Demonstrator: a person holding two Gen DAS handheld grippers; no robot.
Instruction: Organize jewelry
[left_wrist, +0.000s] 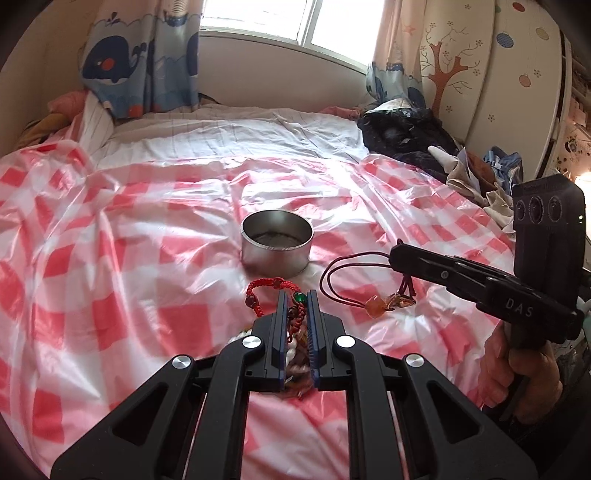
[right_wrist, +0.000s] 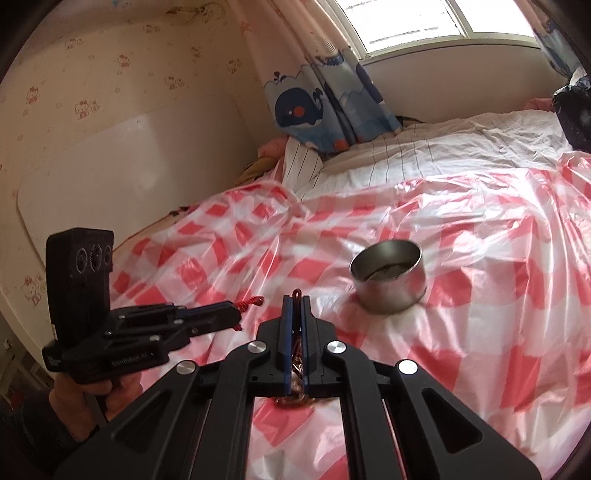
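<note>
Already the left gripper (left_wrist: 297, 295) pinched the limp, light red bracelet (left_wrist: 266, 291) and the right gripper (right_wrist: 296, 299) the cord necklace (left_wrist: 354, 273), both near the tin (left_wrist: 277, 242); cord gave the surest hold.

Both views are lit by daylight from the window (left_wrist: 295, 22), which is blown out to white. Glare is thrown across the sheet (left_wrist: 147, 221) in bright streaks. Straight lines are bent by the fisheye, and the corners are darkened. The right-wrist view is slightly blurred.
</note>
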